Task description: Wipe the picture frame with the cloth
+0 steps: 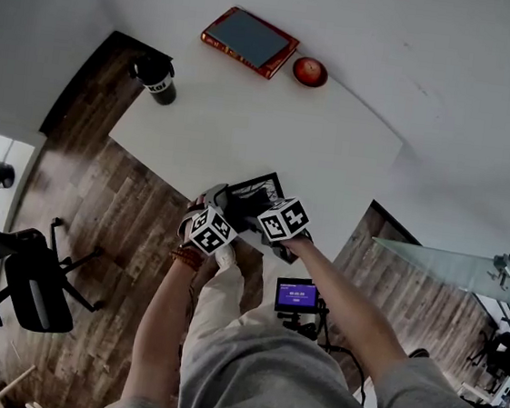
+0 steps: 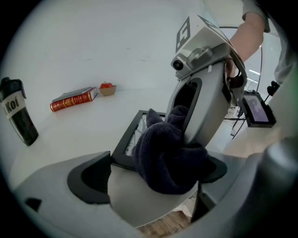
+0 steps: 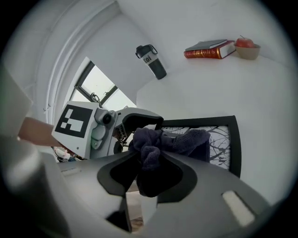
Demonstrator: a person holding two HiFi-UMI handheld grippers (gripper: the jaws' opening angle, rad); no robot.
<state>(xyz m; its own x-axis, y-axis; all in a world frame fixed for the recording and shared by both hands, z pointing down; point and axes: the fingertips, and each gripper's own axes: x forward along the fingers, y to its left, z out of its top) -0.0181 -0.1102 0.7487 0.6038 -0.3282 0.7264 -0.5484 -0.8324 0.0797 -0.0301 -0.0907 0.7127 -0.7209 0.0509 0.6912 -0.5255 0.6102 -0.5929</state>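
Cloth (image 3: 153, 142) is a dark wad, pinched tight in the right gripper (image 3: 149, 175) - right over the black picture frame (image 3: 234, 139), which lies flat at the near edge of the white table (image 1: 246, 124). Left gripper (image 2: 153, 179) is spread wide - the wad sits between its jaws.

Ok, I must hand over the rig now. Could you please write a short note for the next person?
Right gripper: shut on the cloth, which lies over the frame's near edge.
Left gripper: open, its jaws on either side of the cloth, gripping nothing.
The frame lies flat at the table's near edge.
Done: the cloth is at the frame. How much is wiped cannot be told.
Left: wipe the frame.
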